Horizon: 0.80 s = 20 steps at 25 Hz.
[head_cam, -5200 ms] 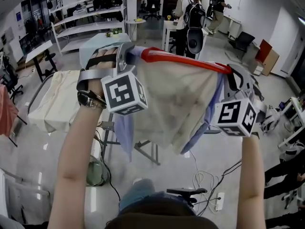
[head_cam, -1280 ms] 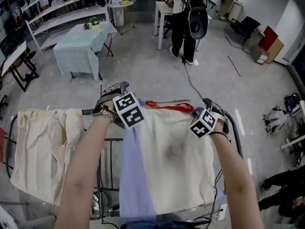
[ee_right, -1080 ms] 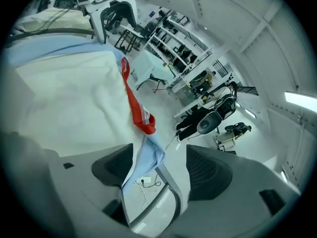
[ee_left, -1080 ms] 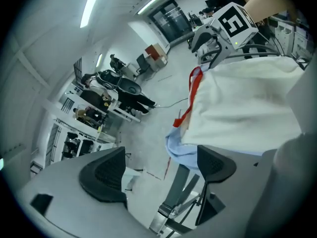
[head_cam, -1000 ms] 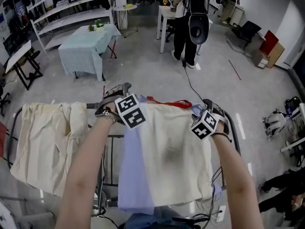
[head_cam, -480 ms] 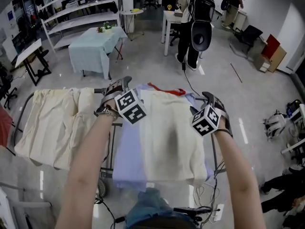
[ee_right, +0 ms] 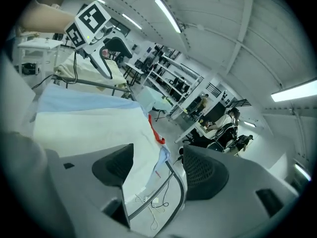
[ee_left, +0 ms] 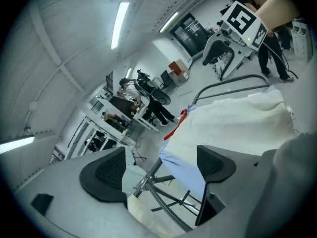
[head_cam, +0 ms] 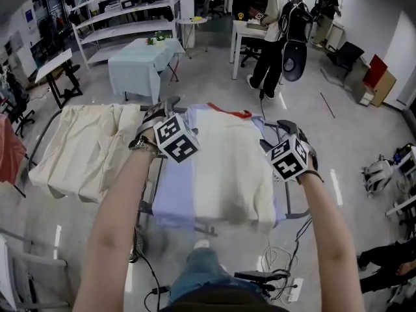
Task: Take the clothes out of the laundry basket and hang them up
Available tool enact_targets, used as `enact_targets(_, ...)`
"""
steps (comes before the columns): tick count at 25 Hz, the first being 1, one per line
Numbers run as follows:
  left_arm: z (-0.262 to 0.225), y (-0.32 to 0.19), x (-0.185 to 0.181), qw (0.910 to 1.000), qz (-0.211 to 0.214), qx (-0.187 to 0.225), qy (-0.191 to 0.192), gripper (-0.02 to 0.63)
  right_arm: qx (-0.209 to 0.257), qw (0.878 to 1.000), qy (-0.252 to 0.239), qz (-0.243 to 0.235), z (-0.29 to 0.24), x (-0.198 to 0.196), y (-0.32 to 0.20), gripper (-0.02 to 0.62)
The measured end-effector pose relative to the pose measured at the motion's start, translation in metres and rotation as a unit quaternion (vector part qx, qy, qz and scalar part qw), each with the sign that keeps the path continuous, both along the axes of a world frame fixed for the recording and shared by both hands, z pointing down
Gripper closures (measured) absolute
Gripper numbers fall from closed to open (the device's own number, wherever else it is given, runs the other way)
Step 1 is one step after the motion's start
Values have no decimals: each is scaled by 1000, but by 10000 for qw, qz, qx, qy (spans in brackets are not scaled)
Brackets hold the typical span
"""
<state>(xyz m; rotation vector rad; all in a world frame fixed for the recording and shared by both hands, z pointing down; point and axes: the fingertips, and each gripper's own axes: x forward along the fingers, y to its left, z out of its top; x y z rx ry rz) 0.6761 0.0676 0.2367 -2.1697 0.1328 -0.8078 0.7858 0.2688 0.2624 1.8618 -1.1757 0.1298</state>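
Head view: a cream cloth point(head_cam: 231, 168) is lying flat over a light blue garment point(head_cam: 174, 194), and both are draping across the top rails of a drying rack point(head_cam: 151, 186) at the centre of the frame. A red hanger point(head_cam: 229, 112) is showing at their 12 o'clock edge. A second cream cloth point(head_cam: 84, 145) is hanging over the same rack at 9 o'clock, well apart from both claws. By this layout the hanging of the present piece is judged to be done or nearly done, since neither claw is gripping it. The laundry basket is not appearing in any view, so what is left to take out cannot be told.

Left gripper view: the left gripper point(ee_left: 157, 168) is standing with its jaws wide apart and nothing between the pads; the blue hem and cream cloth are lying beyond them, toward 2 o'clock.

Right gripper view: the right gripper point(ee_right: 156, 170) is holding its jaws moderately apart and empty. They have just been narrowing slightly, with only the rack's edge and the floor showing through the gap, and the cream cloth is spreading at 9 o'clock.

The cream fabric is looking thick, soft and slightly creased; the blue layer is looking thinner and is trailing lower along the 7 o'clock side
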Motion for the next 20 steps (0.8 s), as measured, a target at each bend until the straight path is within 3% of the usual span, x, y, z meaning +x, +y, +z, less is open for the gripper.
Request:
enact_targets(12, -79, 41, -84, 9912, -445, 352, 1196, 161, 743, 9960, 367, -332, -48, -75, 37, 295)
enact_targets(20, -103, 73, -125, 9801, -531, -70, 1910, 161, 1513, 9882, 119, -178, -63, -89, 67, 295)
